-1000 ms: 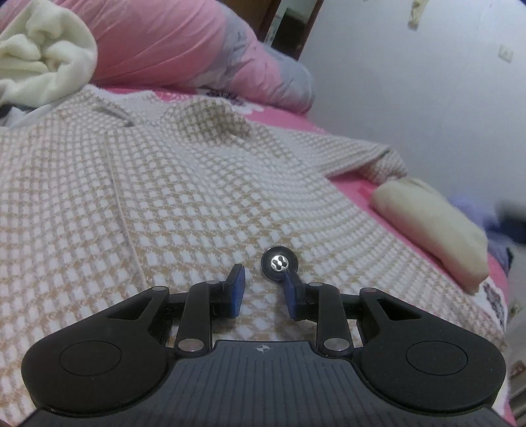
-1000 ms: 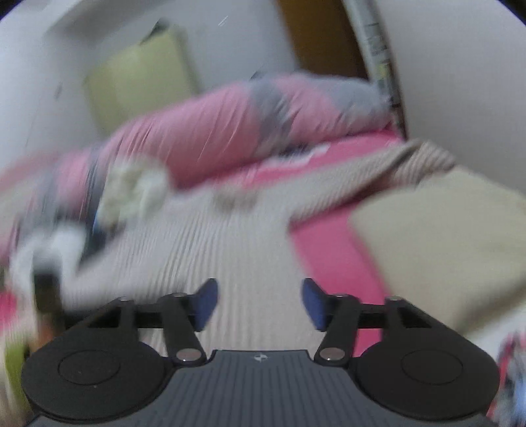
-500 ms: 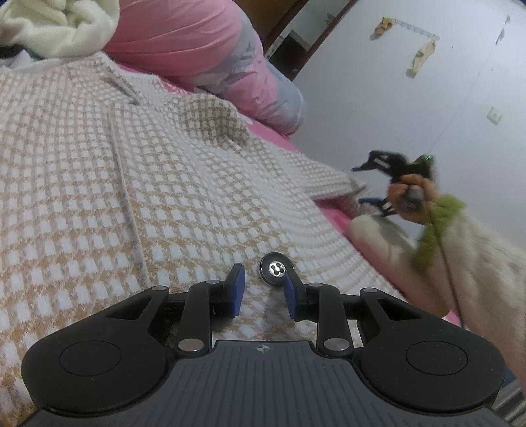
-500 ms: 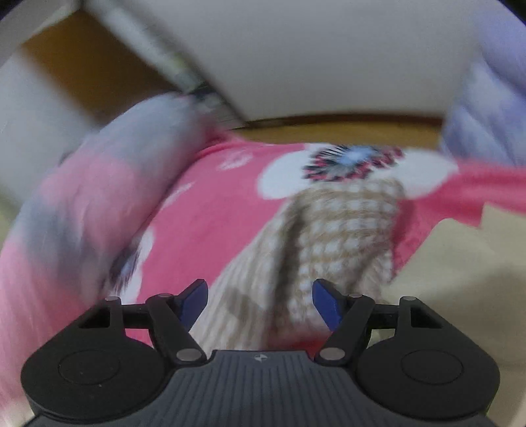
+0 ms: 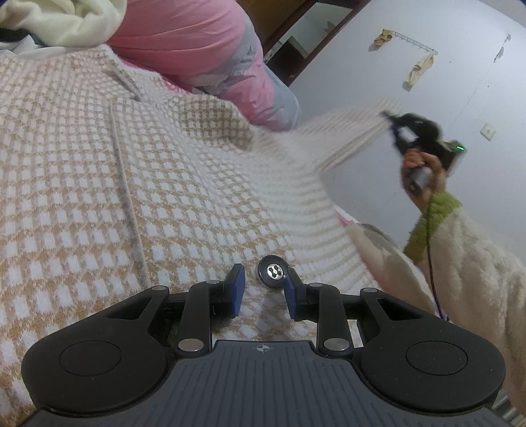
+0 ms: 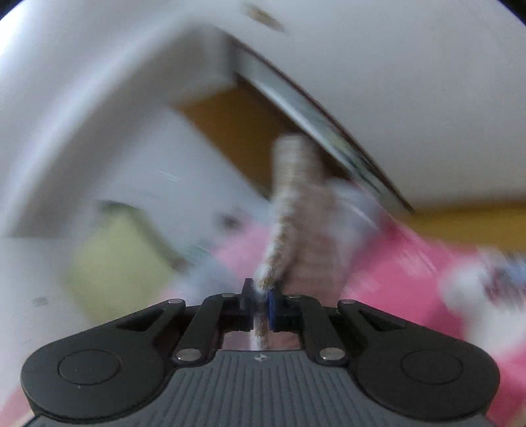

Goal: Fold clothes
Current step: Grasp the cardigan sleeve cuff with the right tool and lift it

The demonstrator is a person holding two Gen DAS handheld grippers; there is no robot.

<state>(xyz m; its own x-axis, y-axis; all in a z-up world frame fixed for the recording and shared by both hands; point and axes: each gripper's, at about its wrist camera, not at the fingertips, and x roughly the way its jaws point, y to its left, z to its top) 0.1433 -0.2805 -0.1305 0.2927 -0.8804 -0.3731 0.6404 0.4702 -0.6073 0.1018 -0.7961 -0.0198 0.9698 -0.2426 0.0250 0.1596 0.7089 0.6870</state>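
A beige-and-white checked knit cardigan lies spread over the bed. Low over its front, my left gripper stands open, a dark metal button just beyond its blue pads. In the left wrist view my right gripper is off to the right, lifting the cardigan's sleeve into the air. Up close in the right wrist view, my right gripper is shut on the sleeve, which stands up blurred in front of it.
A pink and grey duvet lies bunched at the head of the bed, with cream fleece to its left. A person's hand and fuzzy cream sleeve reach in from the right. The pink sheet and a white wall lie beyond.
My right gripper went from open over the sleeve end to shut on it, and has raised the sleeve off the bed. The left gripper stayed open by the button.
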